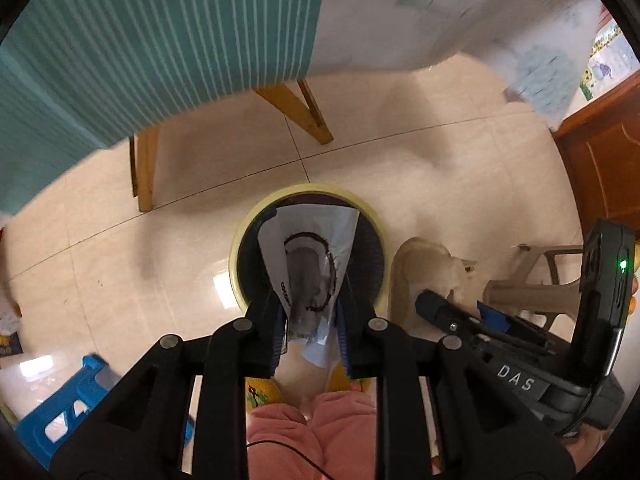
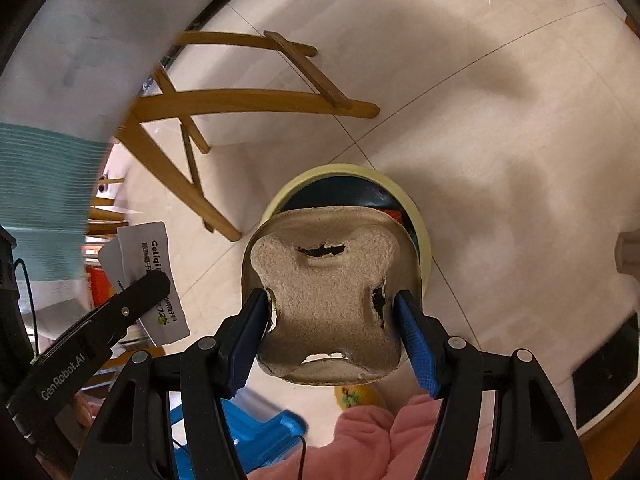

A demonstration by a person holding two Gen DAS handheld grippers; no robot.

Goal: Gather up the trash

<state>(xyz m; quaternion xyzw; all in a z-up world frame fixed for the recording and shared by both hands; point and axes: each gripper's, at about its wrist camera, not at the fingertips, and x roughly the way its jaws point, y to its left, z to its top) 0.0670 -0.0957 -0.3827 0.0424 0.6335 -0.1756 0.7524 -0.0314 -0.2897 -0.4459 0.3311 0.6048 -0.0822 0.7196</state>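
My left gripper (image 1: 309, 312) is shut on a white paper wrapper (image 1: 308, 256) with a dark printed ring, held over the round yellow-rimmed trash bin (image 1: 240, 236) on the floor. My right gripper (image 2: 332, 320) is shut on a torn grey-brown cardboard cup carrier (image 2: 328, 304), held over the same bin (image 2: 420, 220), whose inside is dark. The left gripper with its white wrapper (image 2: 154, 252) also shows at the left of the right wrist view. The right gripper's body (image 1: 520, 344) shows at the right of the left wrist view.
A wooden-legged table (image 1: 308, 108) with a teal striped cloth (image 1: 160, 40) stands behind the bin on a pale tiled floor. A blue plastic stool (image 1: 68, 400) is at lower left, beige plastic furniture (image 1: 532, 280) and a wooden cabinet (image 1: 604, 160) at right. Pink-clad legs (image 2: 380, 436) are below.
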